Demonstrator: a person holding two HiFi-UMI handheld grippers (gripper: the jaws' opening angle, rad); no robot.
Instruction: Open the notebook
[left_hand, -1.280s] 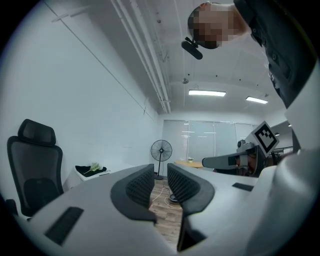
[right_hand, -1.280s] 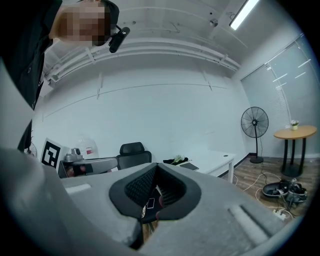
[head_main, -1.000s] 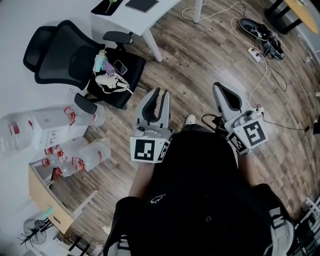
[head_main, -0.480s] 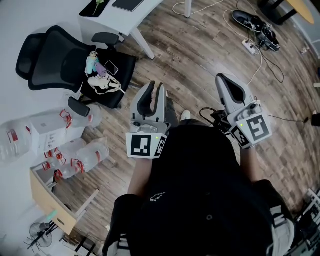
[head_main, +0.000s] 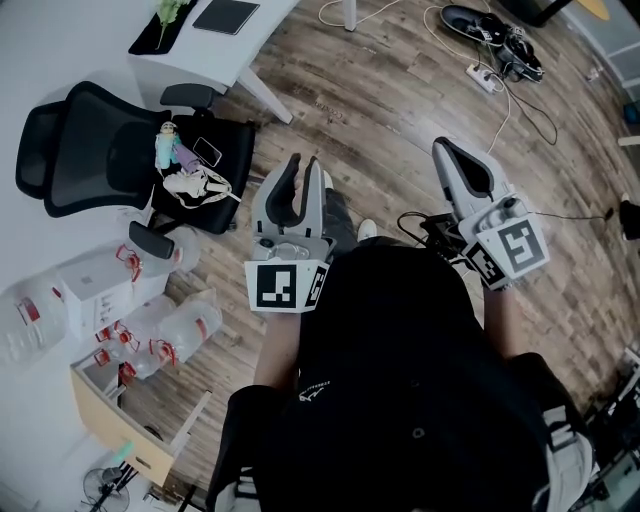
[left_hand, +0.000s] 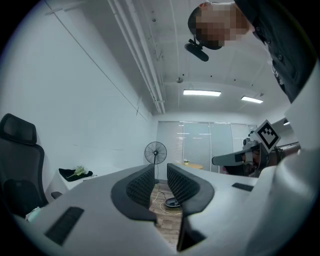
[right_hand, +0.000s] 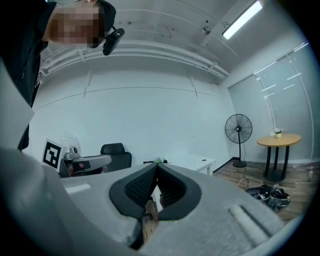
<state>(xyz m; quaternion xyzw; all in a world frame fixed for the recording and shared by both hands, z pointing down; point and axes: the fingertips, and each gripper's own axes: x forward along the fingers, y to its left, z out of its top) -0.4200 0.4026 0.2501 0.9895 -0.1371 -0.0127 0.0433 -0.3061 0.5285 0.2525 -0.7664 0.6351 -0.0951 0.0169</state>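
Observation:
A dark flat rectangle, possibly the notebook, lies on the white desk at the top left of the head view, far from both grippers. My left gripper is held in front of the person's body over the wooden floor, its jaws a narrow gap apart and empty. In the left gripper view, that left gripper points across the room toward a fan. My right gripper is held out on the right, shut on nothing. The right gripper has its tips touching in the right gripper view, which faces the white desk.
A black office chair with a phone and small toys stands left of the left gripper. Water jugs and a cardboard box sit at lower left. Cables, a power strip and shoes lie on the floor at upper right.
The desk and chair have slid toward the upper left of the head view as the person shifted. Both grippers keep their pose and jaw state.

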